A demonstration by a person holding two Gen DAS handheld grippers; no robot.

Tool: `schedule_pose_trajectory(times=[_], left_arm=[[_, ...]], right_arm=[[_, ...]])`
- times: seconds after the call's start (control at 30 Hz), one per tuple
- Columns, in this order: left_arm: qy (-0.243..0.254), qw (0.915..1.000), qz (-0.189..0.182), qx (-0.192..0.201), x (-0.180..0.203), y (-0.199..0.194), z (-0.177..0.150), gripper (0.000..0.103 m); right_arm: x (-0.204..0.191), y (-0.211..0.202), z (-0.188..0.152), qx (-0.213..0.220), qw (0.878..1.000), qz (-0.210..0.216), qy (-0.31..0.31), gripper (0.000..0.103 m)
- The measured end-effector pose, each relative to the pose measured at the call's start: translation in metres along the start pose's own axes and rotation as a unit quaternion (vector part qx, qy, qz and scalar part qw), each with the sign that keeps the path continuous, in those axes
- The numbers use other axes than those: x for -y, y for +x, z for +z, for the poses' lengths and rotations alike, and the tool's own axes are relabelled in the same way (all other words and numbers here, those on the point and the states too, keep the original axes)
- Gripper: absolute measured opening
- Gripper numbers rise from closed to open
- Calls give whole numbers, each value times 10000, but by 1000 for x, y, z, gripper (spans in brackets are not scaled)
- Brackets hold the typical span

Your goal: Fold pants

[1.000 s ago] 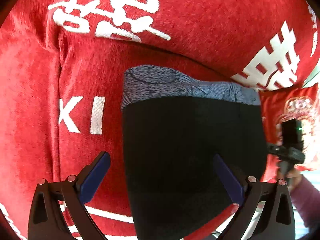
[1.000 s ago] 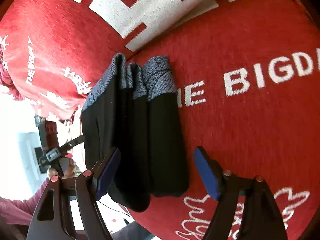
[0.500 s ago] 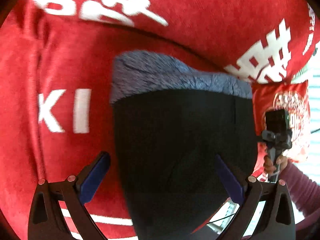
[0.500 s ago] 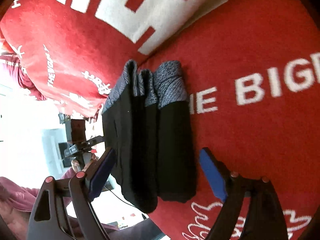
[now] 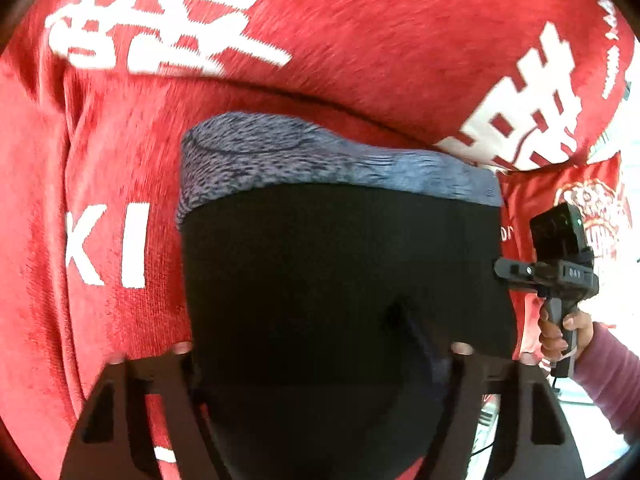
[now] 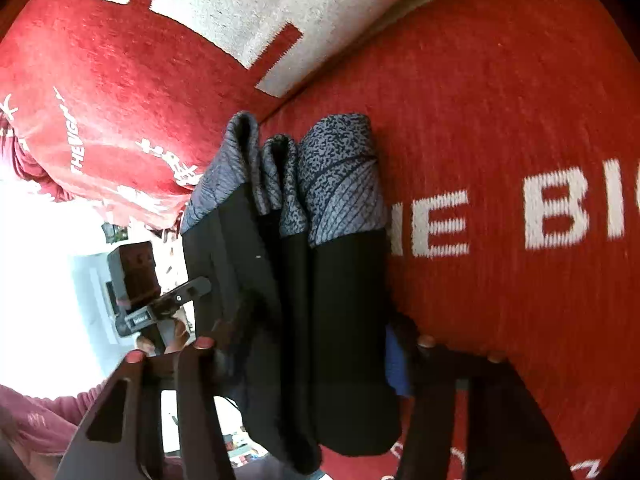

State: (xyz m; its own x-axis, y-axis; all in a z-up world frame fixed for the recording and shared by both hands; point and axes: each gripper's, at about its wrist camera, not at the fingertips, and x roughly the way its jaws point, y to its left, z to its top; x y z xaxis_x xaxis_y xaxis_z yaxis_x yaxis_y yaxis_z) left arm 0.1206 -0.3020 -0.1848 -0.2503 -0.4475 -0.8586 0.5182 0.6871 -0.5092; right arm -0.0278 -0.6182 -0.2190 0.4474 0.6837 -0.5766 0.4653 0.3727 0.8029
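A: What changed?
B: Both jaws have just been closing. Our left hand-held gripper (image 5: 320, 364) and right hand-held gripper (image 6: 308, 360) now clamp the folded pants (image 5: 340, 280) on the red sofa (image 5: 380, 60).
A: Meaning?
B: We judge a lift or final fold next.

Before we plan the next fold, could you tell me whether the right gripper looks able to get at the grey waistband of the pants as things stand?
Probably not at once: the right gripper has just been closing around the black end of the folded pants, with the grey waistband at the far end, uncovered.
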Motion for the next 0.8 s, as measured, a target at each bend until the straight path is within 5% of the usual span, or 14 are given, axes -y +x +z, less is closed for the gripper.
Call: schedule_pose_trajectory(times=[0.33, 0.57, 0.7, 0.8], left_arm=[[-137, 9996, 75, 251, 19, -59, -41, 62], [-322, 9994, 117, 50, 9, -85, -88, 62], [-244, 9992, 313, -100, -11, -79, -107, 62], [-138, 9961, 865, -99, -31, -62, -116, 67]], right_arm=[[-32, -19, -34, -14, 9977, 676, 49, 43], [-49, -6, -86, -132, 9959, 870, 187, 44], [-45, 10, -117, -59, 9966, 764, 307, 43], [-32, 27, -133, -70, 9991, 239, 335, 46]])
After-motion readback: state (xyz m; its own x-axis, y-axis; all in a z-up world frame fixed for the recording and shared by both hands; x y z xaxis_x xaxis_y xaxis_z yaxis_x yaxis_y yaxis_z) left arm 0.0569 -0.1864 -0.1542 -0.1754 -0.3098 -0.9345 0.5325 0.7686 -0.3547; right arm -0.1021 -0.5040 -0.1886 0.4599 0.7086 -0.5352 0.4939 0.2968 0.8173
